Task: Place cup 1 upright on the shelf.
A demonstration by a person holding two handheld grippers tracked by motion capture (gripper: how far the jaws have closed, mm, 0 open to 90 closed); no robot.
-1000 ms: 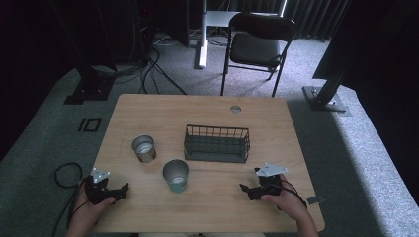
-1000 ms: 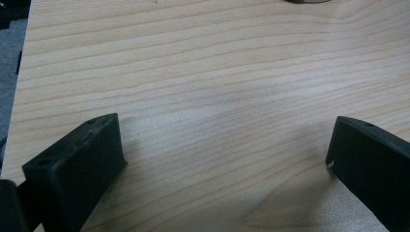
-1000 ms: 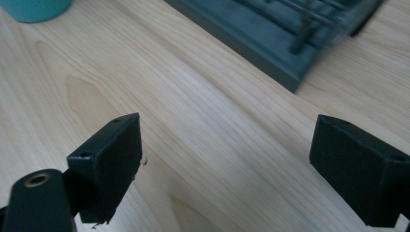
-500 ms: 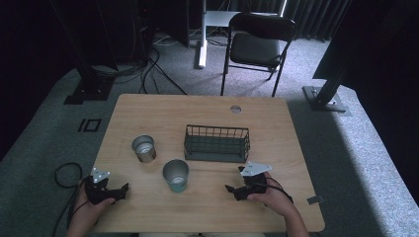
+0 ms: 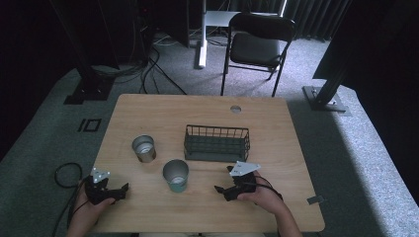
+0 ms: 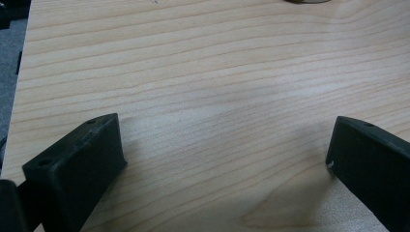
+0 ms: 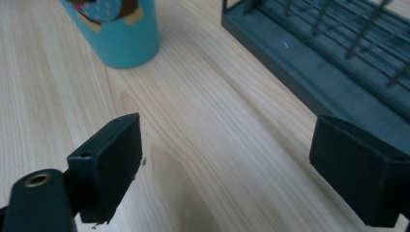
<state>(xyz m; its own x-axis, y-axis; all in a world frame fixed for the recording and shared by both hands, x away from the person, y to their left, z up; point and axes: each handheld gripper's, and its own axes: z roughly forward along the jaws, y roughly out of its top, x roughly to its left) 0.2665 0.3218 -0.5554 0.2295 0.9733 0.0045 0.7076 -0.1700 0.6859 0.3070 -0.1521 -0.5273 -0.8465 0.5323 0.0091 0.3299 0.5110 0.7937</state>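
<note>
Resting at the counter's (image 5: 148, 106) near-left corner, left gripper (image 5: 121, 189) spread, unmoved. Teal cup (image 5: 176, 175) stands mid-counter. Right gripper (image 5: 221, 190), jaws spread, has advanced leftward toward it, probably beginning a grasp, beside the wire basket (image 5: 217, 142).

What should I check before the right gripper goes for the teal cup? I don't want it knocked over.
1. Right gripper jaws open and empty: ok.
2. Teal cup upright on the table: ok.
3. Bare tabletop between gripper and cup: ok.
4. Wire basket close beside the right jaw, apart: ok, but watch it.
5. Left gripper open, away from the cup: ok.
6. Jaw opening wide enough for the cup: cannot tell.
</note>
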